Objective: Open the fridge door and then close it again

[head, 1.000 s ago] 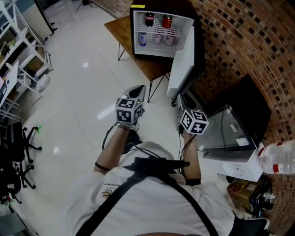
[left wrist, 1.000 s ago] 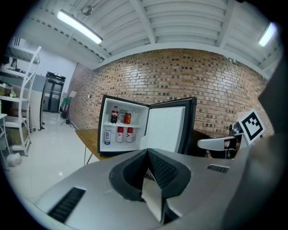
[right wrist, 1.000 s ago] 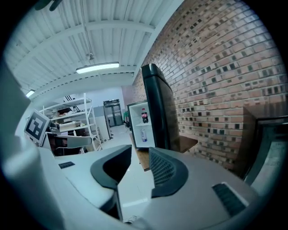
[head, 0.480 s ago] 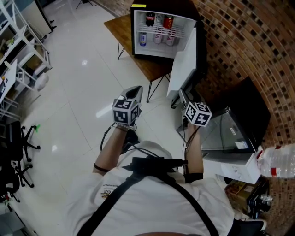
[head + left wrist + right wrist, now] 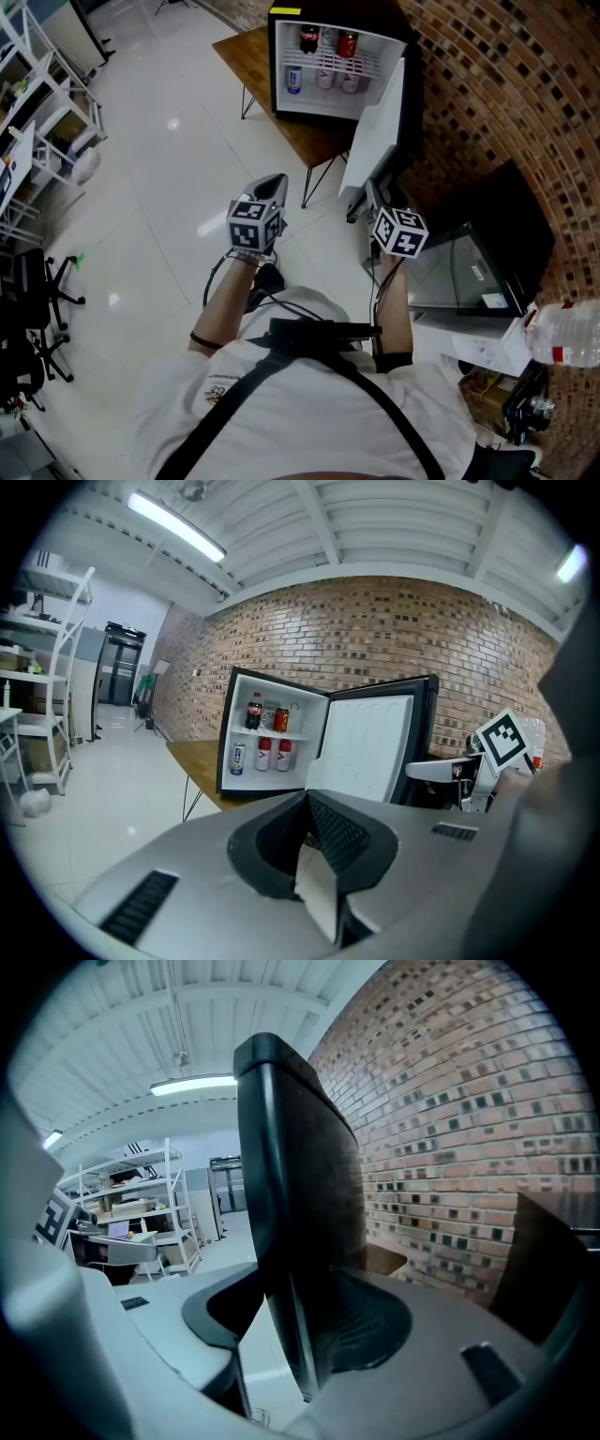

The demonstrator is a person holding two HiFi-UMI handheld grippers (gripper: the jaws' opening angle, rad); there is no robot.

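We judge the first half done: the fridge (image 5: 328, 56) on the wooden table (image 5: 246, 58) stands with its door (image 5: 380, 131) swung wide, and cans (image 5: 323, 75) show on the shelves. Closing it is what remains. Our right gripper (image 5: 364, 202) is at the door's free edge, which runs between its jaws. They have just been closing, but a gap shows on one side, so we read no grip yet. Our left gripper (image 5: 272, 185) hangs well apart from the fridge, jaws together on nothing

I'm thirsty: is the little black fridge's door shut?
No, the white-lined door of the small black fridge stands open, drink cans showing inside.
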